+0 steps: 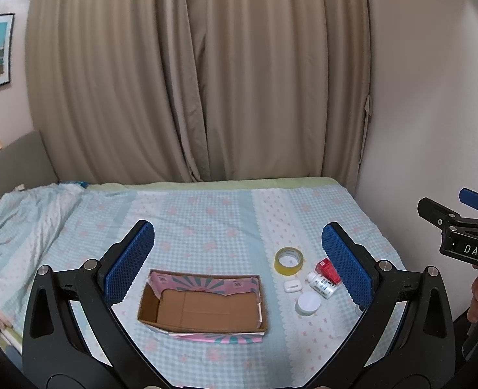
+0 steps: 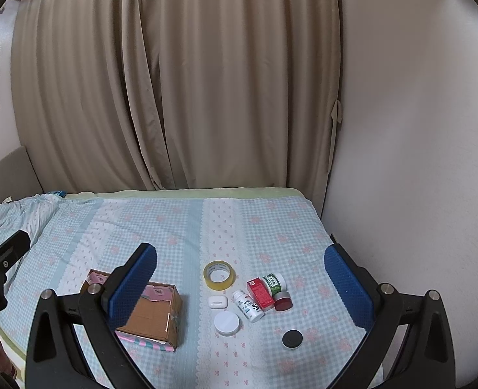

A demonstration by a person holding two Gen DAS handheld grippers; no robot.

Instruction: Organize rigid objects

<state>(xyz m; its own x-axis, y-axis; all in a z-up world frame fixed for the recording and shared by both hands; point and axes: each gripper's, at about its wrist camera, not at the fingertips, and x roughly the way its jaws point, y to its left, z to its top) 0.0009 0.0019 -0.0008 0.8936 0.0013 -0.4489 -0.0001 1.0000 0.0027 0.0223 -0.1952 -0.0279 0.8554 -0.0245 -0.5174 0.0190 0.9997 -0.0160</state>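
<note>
The bed (image 2: 271, 227), under a blue checked sheet, carries everything. The cardboard box (image 1: 203, 308) lies open and empty on its left half, its long axis running left to right across the bed. Right of it sits a tight cluster of small things: a roll of tape (image 2: 219, 275) farthest back, a red box (image 2: 260, 293) and a white bottle (image 2: 248, 305) lying on their sides and touching, both pointing diagonally toward the near right, a green-labelled jar (image 2: 273, 282) and a red-lidded jar (image 2: 283, 302) against the red box, a white round jar (image 2: 227, 323), a small white earbud case (image 2: 217, 301), and a black-lidded jar (image 2: 292, 339) set apart nearest the front.

The right hand-held gripper (image 2: 240, 267) hangs above the bed with its jaws spread wide, holding nothing; the cluster lies ahead and below, between its fingers. The left hand-held gripper (image 1: 239, 241), equally wide and empty, frames the box instead, with the cluster toward its right finger. So the right one is probably nearer the small things, and each must travel leftward to the box.
</note>
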